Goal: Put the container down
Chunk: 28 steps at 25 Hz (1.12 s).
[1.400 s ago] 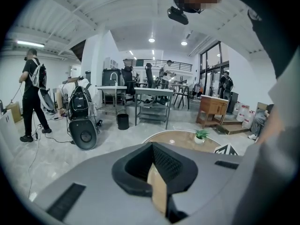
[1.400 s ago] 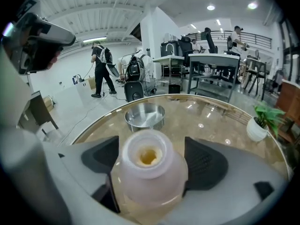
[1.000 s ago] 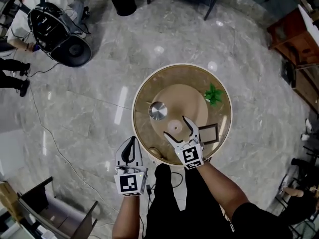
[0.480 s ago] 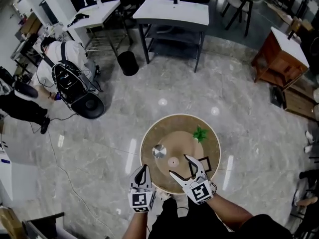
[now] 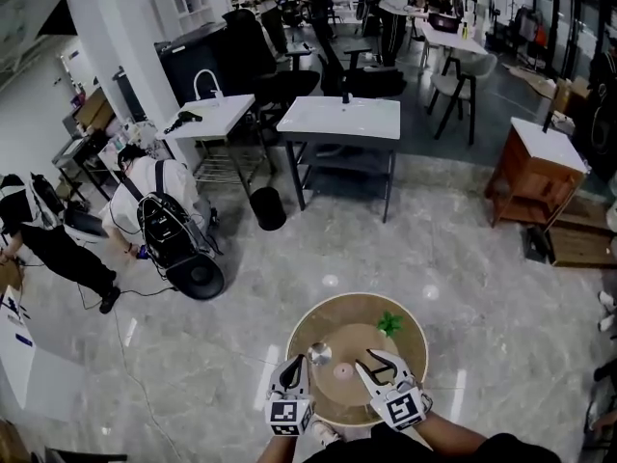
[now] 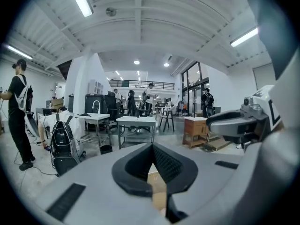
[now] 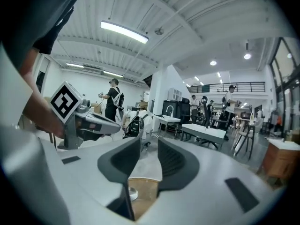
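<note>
A round wooden table (image 5: 410, 340) sits at the bottom of the head view. On it stand a shiny metal container (image 5: 319, 354), a small pale pot (image 5: 339, 372) and a green plant (image 5: 389, 323). My left gripper (image 5: 296, 365) hovers over the table's near left edge, shut and empty; its tips meet in the left gripper view (image 6: 152, 146). My right gripper (image 5: 373, 361) is over the near right part, its jaws closing with nothing between them. In the right gripper view (image 7: 149, 156) a gap still shows, with the pale pot (image 7: 132, 192) below it.
A person crouches by a black backpack (image 5: 169, 234) on the marble floor at the left. White desks (image 5: 337, 119), a black bin (image 5: 268, 207) and chairs stand beyond the table. A wooden cabinet (image 5: 535, 172) is at the right. More people stand at the back.
The head view has tilted up, so the table has slid to the bottom and more of the room shows. My right gripper's jaws have narrowed. The left gripper stays shut.
</note>
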Available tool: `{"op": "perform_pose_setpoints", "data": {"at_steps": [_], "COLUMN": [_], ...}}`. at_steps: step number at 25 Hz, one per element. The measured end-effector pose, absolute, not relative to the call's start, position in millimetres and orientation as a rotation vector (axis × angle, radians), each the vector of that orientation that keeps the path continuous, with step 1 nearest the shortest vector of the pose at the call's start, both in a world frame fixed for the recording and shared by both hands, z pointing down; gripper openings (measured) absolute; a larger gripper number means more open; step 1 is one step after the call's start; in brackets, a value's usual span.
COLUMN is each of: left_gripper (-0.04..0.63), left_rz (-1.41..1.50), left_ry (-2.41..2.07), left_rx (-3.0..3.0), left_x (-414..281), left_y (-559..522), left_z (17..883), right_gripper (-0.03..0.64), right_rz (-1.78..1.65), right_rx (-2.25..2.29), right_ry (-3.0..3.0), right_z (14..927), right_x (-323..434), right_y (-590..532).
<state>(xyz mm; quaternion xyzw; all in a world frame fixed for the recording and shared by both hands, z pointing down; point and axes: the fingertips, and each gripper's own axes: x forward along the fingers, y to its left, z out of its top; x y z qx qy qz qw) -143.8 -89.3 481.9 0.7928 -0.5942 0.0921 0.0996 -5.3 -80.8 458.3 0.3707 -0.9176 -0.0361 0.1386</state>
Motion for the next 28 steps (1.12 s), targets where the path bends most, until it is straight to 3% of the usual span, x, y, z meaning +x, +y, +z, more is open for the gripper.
{"op": "perform_pose_setpoints", "data": {"at_steps": [5,28], "left_gripper": [-0.008,-0.008], "left_rz": [0.221,0.196], "left_ry": [-1.77,-1.802], "left_rx": [2.332,2.371], "left_x": [-143.4,-115.8], "left_y": [-85.0,-76.9], "left_z": [469.8,452.3], "right_gripper": [0.0,-0.002], "right_rz": [-0.188,-0.206], "right_rx": [1.131,1.202], "right_ry": [-2.667,-2.724], "right_z": [438.4,408.7], "right_x": [-4.6,22.5], "right_y": [-82.9,-100.4]}}
